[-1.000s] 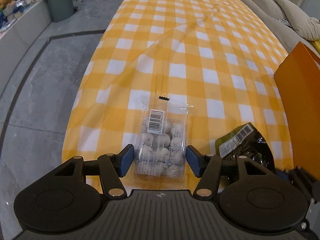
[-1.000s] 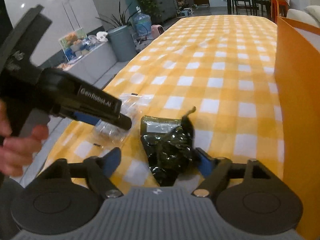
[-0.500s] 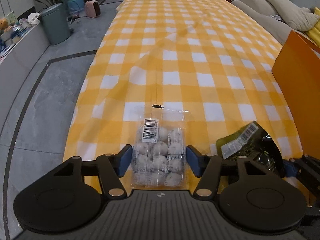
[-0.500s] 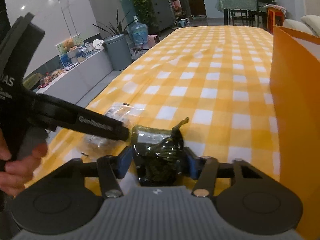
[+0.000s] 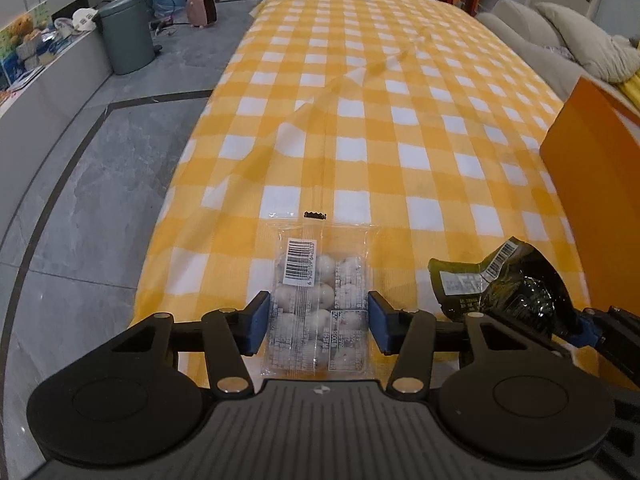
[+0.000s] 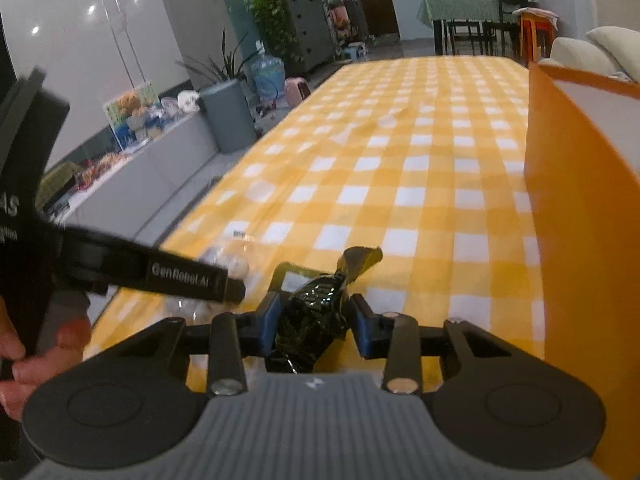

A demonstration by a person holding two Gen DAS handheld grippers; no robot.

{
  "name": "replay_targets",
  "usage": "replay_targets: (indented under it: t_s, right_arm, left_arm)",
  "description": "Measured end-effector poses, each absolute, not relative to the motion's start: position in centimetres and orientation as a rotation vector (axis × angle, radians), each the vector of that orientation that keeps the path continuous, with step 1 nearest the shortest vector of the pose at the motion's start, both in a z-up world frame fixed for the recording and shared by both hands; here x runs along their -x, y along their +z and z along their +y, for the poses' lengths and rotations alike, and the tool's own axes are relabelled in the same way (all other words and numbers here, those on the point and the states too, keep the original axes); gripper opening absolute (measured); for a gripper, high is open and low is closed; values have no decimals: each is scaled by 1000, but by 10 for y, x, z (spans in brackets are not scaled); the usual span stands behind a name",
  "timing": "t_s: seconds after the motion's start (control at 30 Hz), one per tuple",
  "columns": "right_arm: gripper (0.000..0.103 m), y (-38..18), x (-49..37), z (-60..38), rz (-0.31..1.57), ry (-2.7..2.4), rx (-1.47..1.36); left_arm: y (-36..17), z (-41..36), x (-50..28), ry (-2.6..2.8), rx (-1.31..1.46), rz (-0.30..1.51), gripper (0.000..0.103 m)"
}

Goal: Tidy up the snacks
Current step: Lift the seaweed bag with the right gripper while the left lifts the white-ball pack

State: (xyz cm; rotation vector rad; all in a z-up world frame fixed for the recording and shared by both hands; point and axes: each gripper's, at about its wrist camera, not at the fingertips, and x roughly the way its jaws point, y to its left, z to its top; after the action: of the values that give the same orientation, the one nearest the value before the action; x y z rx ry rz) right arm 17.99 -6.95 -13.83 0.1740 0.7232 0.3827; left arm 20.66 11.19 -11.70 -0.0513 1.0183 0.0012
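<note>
Both grippers closing at the table's near edge: left gripper (image 5: 318, 322) around clear pack (image 5: 318, 292), right gripper (image 6: 314, 322) squeezing dark packet (image 6: 316, 312).

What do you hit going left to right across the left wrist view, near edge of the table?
Grey floor → clear packet of white balls between the closing left gripper pads → dark green snack bag → orange box.

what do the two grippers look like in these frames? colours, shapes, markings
Both match: the left gripper and right gripper have black linkage arms with silver pivot pins, blue finger pads, round black discs either side and a ribbed grey body. The left gripper's side reads "GenRobot.AI" in white. No cables or sleeves visible.
</note>
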Motion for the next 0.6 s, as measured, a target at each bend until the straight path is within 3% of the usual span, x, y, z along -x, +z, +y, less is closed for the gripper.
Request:
replay_targets:
  t_s: [0.2, 0.23, 0.3, 0.53, 0.6]
  right_arm:
    - [34, -115, -172, -70, 672, 384, -155]
    - [24, -110, -170, -70, 658, 387, -148]
    - [13, -101, -167, -70, 646, 398, -145]
    - [11, -101, -165, -76, 706, 394, -152]
    - [15, -105, -168, -77, 758, 429, -159]
  left_arm:
    - [-100, 115, -195, 28, 94, 982, 58]
    - [-97, 114, -193, 27, 98, 975, 58]
    - [-93, 112, -190, 29, 98, 972, 58]
    - [-99, 107, -185, 17, 121, 1015, 58]
    - [-98, 107, -183, 20, 121, 1014, 58]
